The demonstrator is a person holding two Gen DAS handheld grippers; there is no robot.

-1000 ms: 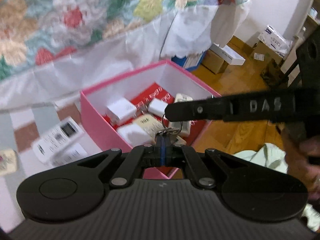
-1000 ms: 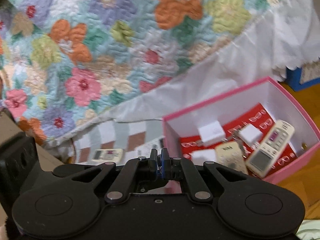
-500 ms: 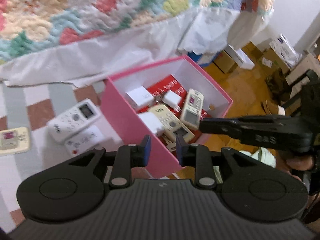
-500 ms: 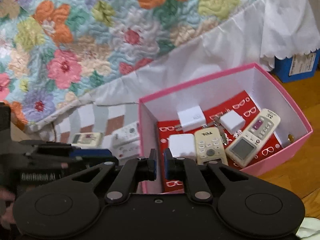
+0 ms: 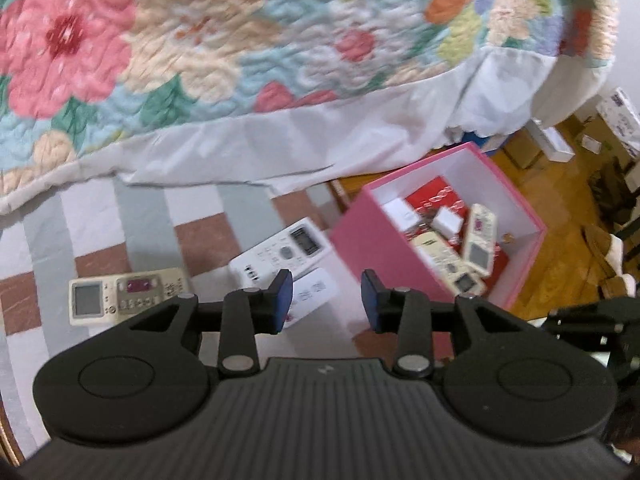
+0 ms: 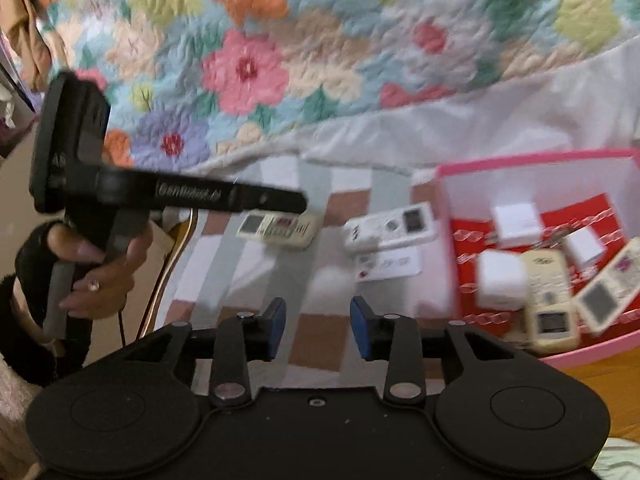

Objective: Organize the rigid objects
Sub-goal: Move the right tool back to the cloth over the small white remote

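Both the left gripper (image 5: 326,300) and the right gripper (image 6: 316,328) are opening with nothing between the jaws, aimed at the remotes (image 5: 282,254) at frame centre, left of the pink box (image 5: 380,248), presumably for collection.

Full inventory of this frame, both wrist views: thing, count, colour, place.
pink box: 1, pink outside and white inside, on the wood floor right of the mat
remotes in box: 2, cream, overlapping
chargers in box: 3, white, on the red liner
remotes on mat: 2, one white, one cream, left of the box
card: 1, white, below the white remote
checked mat: 1, brown, grey and white
quilt: 1, floral, behind
left gripper: black, opening, nothing between the pads
right gripper: black, opening, nothing between the pads
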